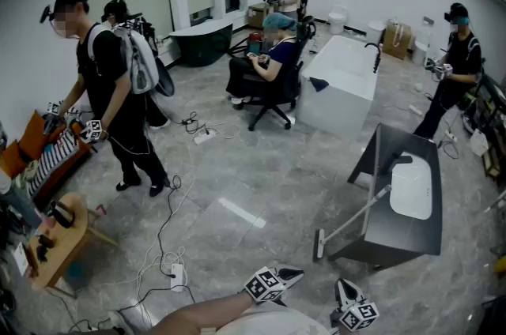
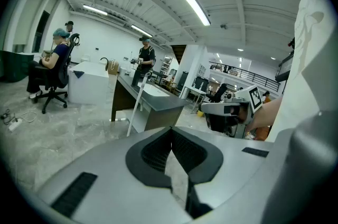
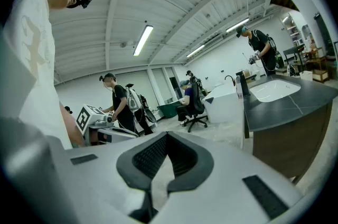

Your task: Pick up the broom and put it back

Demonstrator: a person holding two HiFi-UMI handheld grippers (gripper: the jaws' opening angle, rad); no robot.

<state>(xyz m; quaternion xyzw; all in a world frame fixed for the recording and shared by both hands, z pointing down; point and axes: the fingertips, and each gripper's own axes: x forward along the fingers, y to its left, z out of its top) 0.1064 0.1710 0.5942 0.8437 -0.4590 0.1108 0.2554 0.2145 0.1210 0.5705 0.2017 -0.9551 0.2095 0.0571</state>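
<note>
The broom (image 1: 348,221) leans against the near end of a dark vanity counter (image 1: 395,239), its head (image 1: 319,245) on the floor and its pale handle slanting up to the right. In the left gripper view the broom (image 2: 137,106) stands ahead and to the left, well beyond the jaws. My left gripper (image 1: 273,282) and right gripper (image 1: 353,311) are low at the bottom of the head view, short of the broom. The left gripper (image 2: 171,151) and the right gripper (image 3: 166,157) are both shut with nothing between the pads.
A white sink basin (image 1: 411,190) sits in the counter. Cables and a power strip (image 1: 178,275) lie on the floor to the left. A standing person (image 1: 111,96), a seated person on an office chair (image 1: 269,69), a white bathtub (image 1: 341,80) and a wooden stool (image 1: 63,240) are around.
</note>
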